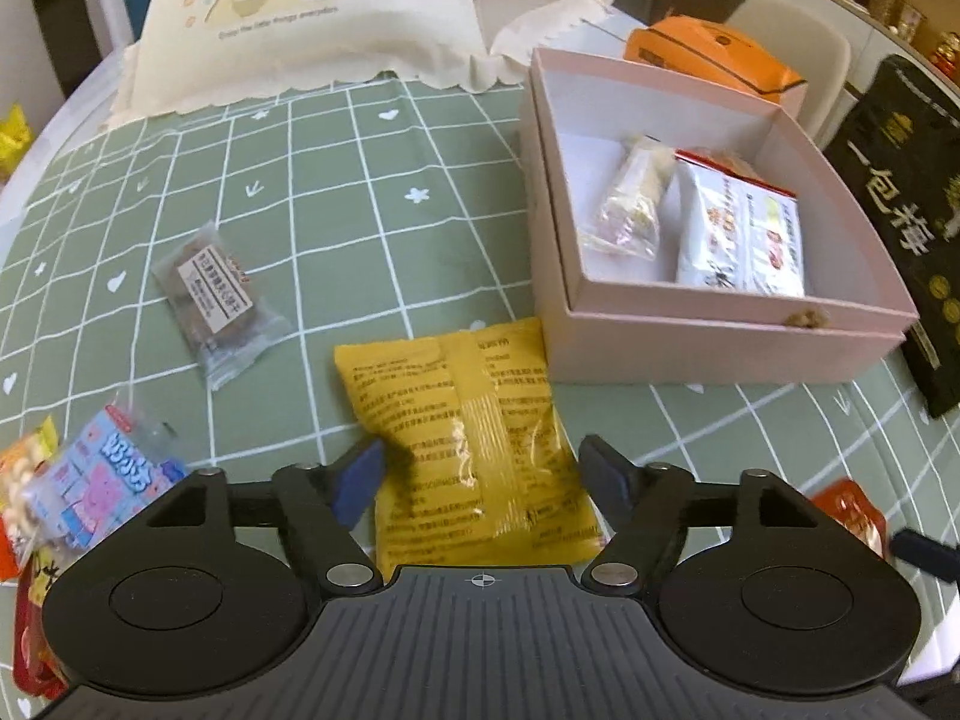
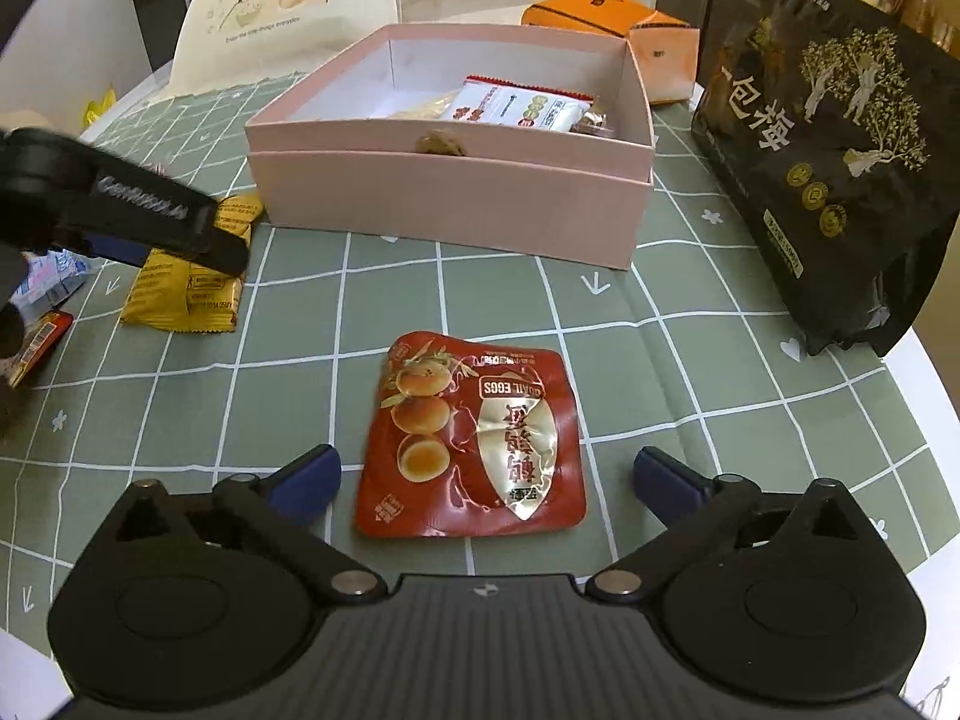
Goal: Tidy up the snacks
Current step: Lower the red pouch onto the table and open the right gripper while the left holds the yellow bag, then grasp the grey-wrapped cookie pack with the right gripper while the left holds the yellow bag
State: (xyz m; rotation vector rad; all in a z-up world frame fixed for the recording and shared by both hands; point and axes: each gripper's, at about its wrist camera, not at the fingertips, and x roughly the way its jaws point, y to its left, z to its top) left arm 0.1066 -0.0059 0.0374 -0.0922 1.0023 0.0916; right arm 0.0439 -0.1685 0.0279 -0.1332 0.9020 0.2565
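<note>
The left tool (image 1: 483, 474) stood wide astride the yellow snack packet (image 1: 474, 438), the right tool (image 2: 486, 480) wide around the red quail-egg pouch (image 2: 471, 438), pink box (image 2: 456, 204) just ahead, bare bench (image 2: 690, 372) around.

Snack count on the green checked cloth (image 2: 690, 360)

One pink box (image 1: 708, 342) at 2 o'clock in the left wrist view, holding at least two packets: one clear-wrapped (image 1: 630, 198), one white (image 1: 741, 234); possibly more behind, hard to tell. Loose on the cloth: one yellow packet (image 1: 474, 438), one brown clear-wrapped bar (image 1: 216, 300) at 10 o'clock, one blue-pink packet (image 1: 108, 474) at 8 o'clock among a small pile too crowded to count, one red quail-egg pouch (image 2: 474, 438). Also one black bag (image 2: 840, 168) at 2 o'clock in the right wrist view, one orange carton (image 2: 618, 24), two grippers: left gripper (image 1: 486, 468), right gripper (image 2: 486, 474).
</note>
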